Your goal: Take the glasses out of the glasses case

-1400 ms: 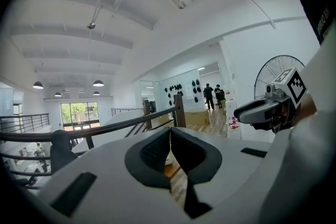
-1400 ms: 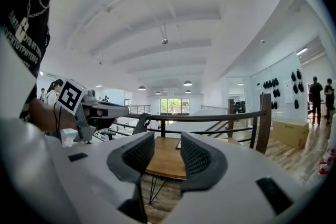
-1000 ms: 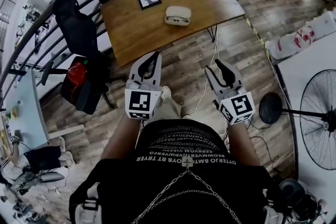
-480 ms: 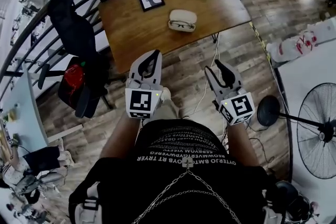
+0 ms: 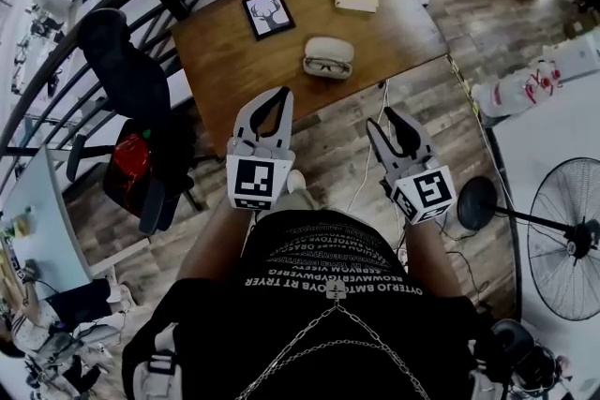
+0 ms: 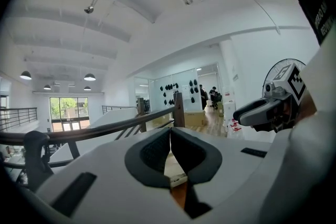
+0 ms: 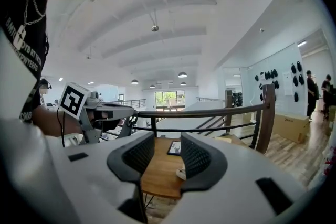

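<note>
Presently, glasses case (image 5: 328,57) lies open near the surface's (image 5: 225,61) near edge; left gripper (image 5: 278,95) jaws together, right gripper (image 5: 386,121) parted, both empty.

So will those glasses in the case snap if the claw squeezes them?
Possibly: the glasses look thin-framed, so they are likely light and fragile. They lie in the open glasses case, which may slide on the smooth wooden table if nudged.
</note>
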Tool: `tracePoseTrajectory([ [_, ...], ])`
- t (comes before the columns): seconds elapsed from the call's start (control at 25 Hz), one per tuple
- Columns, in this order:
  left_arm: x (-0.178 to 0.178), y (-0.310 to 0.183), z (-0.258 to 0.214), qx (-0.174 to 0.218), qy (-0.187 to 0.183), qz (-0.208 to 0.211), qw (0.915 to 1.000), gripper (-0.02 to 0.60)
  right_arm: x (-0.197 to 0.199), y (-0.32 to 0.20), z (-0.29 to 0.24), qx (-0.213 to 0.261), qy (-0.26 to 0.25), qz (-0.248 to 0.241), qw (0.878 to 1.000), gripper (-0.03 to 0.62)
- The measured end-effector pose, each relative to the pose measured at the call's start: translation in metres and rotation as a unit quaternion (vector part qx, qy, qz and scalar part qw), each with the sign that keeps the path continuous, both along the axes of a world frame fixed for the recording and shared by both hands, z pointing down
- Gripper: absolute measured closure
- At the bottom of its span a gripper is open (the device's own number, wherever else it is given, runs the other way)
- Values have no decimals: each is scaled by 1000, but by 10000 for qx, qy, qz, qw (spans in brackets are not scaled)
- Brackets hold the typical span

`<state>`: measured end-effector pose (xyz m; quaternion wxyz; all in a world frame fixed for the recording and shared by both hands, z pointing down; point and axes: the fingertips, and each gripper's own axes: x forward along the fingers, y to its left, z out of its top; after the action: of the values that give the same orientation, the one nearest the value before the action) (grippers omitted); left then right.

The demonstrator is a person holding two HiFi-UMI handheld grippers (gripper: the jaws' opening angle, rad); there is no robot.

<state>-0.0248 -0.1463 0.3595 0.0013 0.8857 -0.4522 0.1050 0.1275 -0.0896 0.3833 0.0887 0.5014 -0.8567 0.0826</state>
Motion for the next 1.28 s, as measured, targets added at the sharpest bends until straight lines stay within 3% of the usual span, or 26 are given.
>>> tracePoseTrajectory([
  [0.56,-40,-63,-2,23,85,168,9998,552,-50,-56,-11,117,153,64,9998,444],
  [1.28,-52,-63,4,-54,263,173,9995,552,-71,-66,-6,-82,350,-216,9991,454],
])
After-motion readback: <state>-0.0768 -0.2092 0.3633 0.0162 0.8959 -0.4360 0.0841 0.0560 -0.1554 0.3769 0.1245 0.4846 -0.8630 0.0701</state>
